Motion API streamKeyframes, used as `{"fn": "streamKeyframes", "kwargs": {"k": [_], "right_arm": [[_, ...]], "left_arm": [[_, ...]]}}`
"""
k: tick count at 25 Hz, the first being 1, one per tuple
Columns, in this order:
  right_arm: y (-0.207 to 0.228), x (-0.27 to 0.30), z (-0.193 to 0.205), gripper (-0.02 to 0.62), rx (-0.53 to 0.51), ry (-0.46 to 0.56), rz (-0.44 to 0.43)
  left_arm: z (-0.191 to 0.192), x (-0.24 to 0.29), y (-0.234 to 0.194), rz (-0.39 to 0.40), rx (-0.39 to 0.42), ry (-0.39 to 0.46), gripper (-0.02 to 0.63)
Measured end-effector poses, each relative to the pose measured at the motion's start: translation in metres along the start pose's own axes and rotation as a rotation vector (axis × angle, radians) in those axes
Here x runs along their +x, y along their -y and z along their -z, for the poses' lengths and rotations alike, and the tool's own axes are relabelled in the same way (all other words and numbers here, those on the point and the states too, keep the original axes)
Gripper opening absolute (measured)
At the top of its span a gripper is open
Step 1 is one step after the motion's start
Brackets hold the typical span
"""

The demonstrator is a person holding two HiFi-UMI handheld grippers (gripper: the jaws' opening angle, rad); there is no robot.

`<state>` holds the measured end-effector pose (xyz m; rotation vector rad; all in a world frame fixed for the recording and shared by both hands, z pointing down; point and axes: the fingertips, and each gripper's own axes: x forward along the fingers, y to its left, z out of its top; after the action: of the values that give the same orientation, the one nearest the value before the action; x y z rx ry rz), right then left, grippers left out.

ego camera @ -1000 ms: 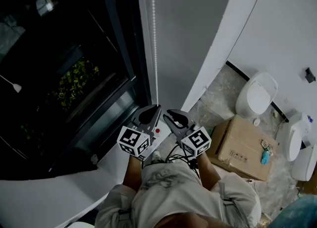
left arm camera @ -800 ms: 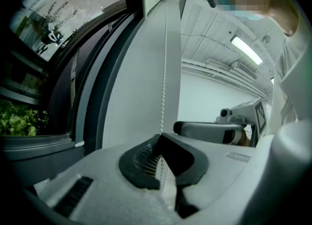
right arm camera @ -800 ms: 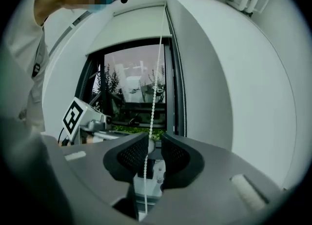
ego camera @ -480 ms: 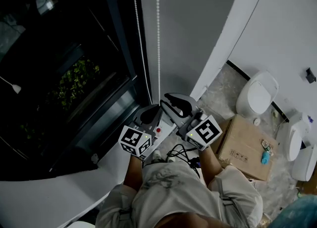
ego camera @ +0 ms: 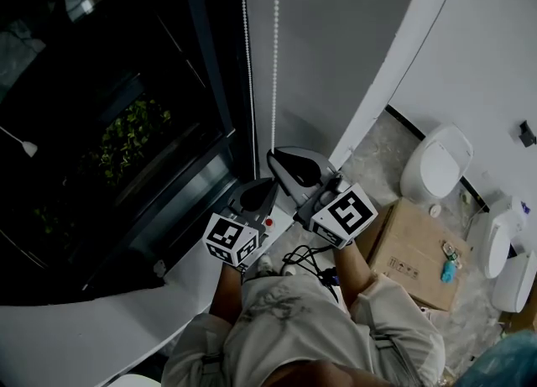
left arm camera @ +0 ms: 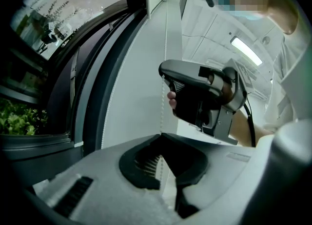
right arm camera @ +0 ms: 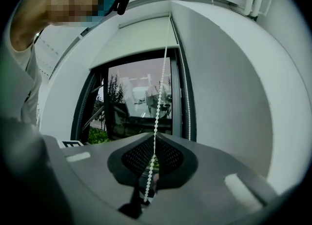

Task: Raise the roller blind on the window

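The bead chain of the roller blind now shows 2 strands. The right gripper has climbed it to 1 o'clock of the left gripper, probably taking a higher grip for the next pull. Both jaw pairs are closed on the chain. The blind is pale and flat and covers only the top of the window, at 12 o'clock.

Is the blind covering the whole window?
No, the roller blind covers only the top, and bare window glass shows below it.
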<state>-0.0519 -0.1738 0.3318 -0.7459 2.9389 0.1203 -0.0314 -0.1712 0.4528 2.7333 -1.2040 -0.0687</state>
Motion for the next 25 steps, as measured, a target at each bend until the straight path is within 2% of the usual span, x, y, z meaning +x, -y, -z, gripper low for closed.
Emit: {"fn": "streamKeyframes", "kwargs": {"k": [4,10,25], "right_arm": [[0.003,0.0,0.001,0.014,0.006,0.027,0.018],[0.001,0.0,0.026,0.014,0.005,-0.034,0.036],[0.002,-0.01,0.067,0.014,0.046,-0.092,0.064]], "left_arm": [[0.002,0.001,-0.003,0.0,-0.001,0.0,0.012],[0.025,0.002,-0.006,-0.008,-0.02,-0.045,0.012],[0.067,0.007,-0.012,-0.007,-0.054,-0.117,0.012]]}}
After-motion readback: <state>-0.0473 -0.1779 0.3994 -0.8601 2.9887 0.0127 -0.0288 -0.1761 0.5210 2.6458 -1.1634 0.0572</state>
